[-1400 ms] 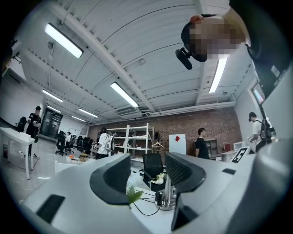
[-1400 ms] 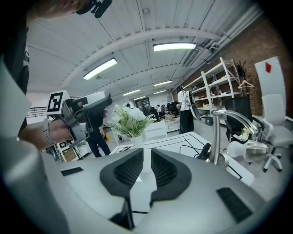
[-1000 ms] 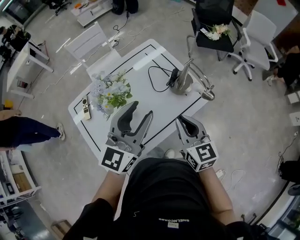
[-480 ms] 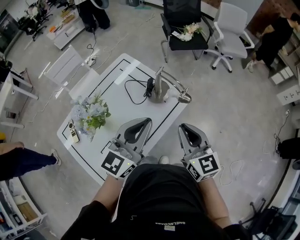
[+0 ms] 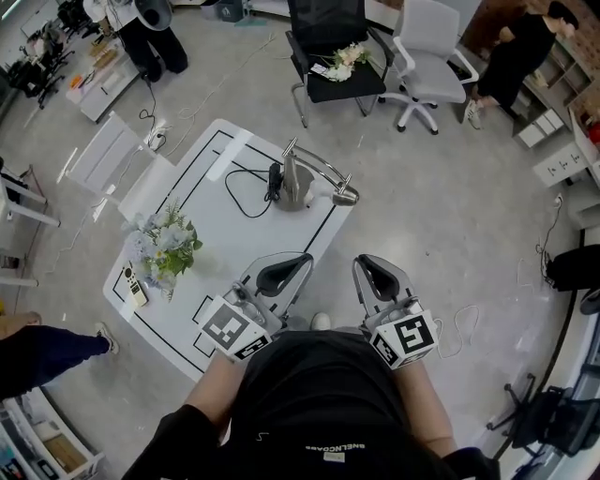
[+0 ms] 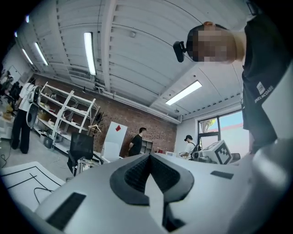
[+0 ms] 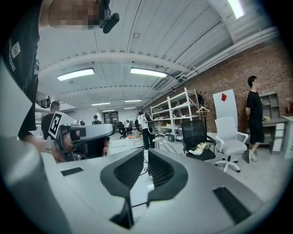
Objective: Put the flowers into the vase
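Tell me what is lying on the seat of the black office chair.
A small bunch of cream flowers with green leaves lies on the seat of the black office chair. The seat patch beneath the bunch is covered.

a remote (image 5: pixel 132 284) lies near the white table's (image 5: pixel 234 239) corner.

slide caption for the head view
Empty left gripper and right gripper near the white table, flowers on it

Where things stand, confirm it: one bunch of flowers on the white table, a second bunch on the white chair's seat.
Wrong chair: the head view shows the second bunch on the black chair, not the white chair. The bunch of flowers on the white table stands.
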A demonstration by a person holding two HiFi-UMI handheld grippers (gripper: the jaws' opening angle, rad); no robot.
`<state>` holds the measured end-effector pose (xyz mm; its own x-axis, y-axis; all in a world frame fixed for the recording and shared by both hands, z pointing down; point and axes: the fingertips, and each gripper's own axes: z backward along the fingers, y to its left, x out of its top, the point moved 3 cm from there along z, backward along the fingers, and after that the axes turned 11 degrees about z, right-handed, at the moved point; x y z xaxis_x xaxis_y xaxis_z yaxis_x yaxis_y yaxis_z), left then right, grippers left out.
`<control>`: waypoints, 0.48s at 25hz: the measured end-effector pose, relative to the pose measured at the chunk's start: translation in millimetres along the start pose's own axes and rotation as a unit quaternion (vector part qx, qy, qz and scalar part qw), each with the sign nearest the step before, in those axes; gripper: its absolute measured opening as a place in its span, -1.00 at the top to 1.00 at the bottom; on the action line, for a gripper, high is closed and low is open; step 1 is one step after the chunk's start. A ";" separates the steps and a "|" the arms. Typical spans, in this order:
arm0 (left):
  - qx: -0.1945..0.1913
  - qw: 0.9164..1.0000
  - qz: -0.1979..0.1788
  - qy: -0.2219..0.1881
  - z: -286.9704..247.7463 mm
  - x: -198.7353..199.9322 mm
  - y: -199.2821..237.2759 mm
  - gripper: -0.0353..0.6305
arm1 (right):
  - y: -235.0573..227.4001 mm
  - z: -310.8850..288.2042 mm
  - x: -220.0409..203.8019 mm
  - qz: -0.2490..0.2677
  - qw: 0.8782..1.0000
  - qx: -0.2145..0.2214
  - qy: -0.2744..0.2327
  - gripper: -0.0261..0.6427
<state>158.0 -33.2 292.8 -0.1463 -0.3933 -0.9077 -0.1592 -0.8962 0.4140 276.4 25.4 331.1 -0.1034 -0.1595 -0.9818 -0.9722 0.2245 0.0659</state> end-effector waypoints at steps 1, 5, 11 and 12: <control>-0.005 1.000 -0.005 0.007 -1.2 -3.2 -1.9 0.88 | 0.4 1.0 -0.7 0.000 1.000 -0.002 0.001 0.82; -0.019 0.999 -0.007 0.027 -5.2 -11.2 -6.0 0.88 | 2.6 2.8 -3.4 0.000 1.000 -0.005 0.006 0.82; -0.012 1.000 0.012 0.019 -1.6 -13.6 -0.7 0.88 | 11.8 1.4 -4.7 0.014 1.000 -0.001 0.012 0.82; -0.012 1.000 0.014 0.016 -1.9 -13.8 -0.2 0.88 | 11.8 1.8 -5.4 0.017 1.000 -0.001 0.014 0.82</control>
<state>161.9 -27.9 305.2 -0.1187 -0.4252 -0.8973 -0.1327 -0.8888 0.4388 265.8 30.6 336.9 -0.1418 -0.1784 -0.9737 -0.9686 0.2281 0.0992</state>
